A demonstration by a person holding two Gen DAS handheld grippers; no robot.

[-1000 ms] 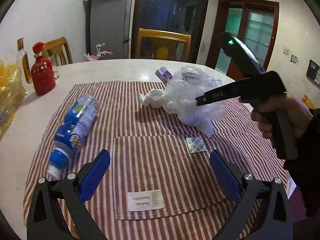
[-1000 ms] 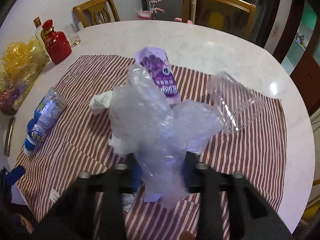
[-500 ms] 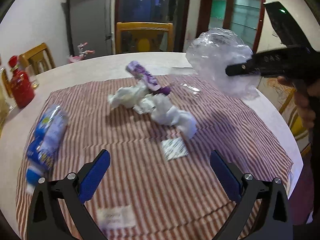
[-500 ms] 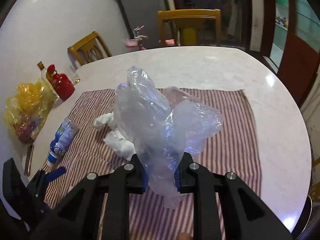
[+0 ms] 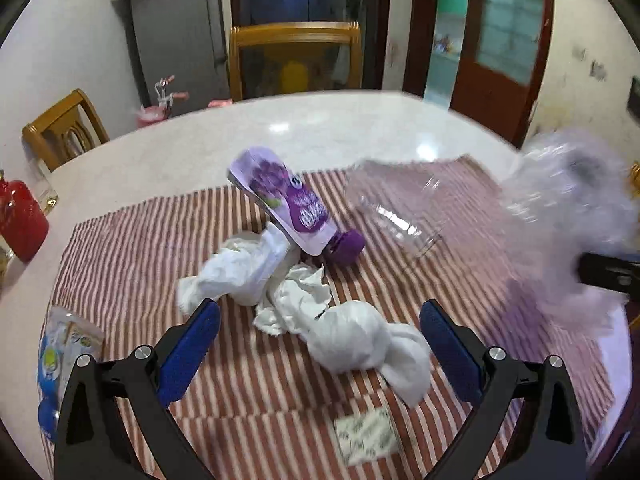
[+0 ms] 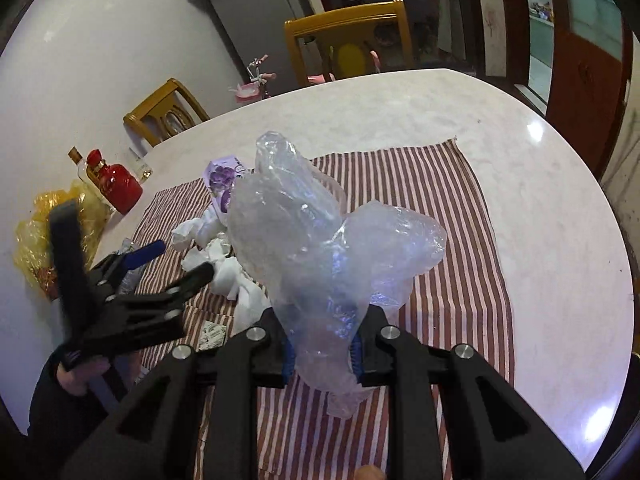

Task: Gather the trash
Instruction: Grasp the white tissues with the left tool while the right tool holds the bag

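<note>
A person's right gripper (image 6: 322,354) clamps the neck of a crumpled clear plastic bag (image 6: 320,236), holding it aloft above the right side of a red-and-white striped cloth (image 6: 440,216) on a pale round table (image 6: 520,168), while the left gripper (image 5: 320,344) hangs over the remaining litter with its blue-padded jaws spread wide and nothing between them

The clear-up looks barely begun: only the bag is off the table, and no bin or other container for it appears in either view. Left on the cloth are a heap of crumpled white tissues (image 5: 296,304) lying right in front of the open left gripper, a purple drink pouch (image 5: 292,208) leaning on the tissues, a clear plastic cup (image 5: 396,204) on its side just beyond, a small printed sachet (image 5: 366,434) near the cloth's front edge and a blue-labelled bottle (image 5: 60,364) at the left edge. A red bottle (image 6: 116,184) and a yellow bag (image 6: 36,236) sit off the cloth and may not be rubbish at all

Compared with a second earlier, the bag no longer rests against the tissues but hangs clear to the right, and the left gripper now faces the tissue heap instead of bare cloth, its jaws as wide as before
</note>
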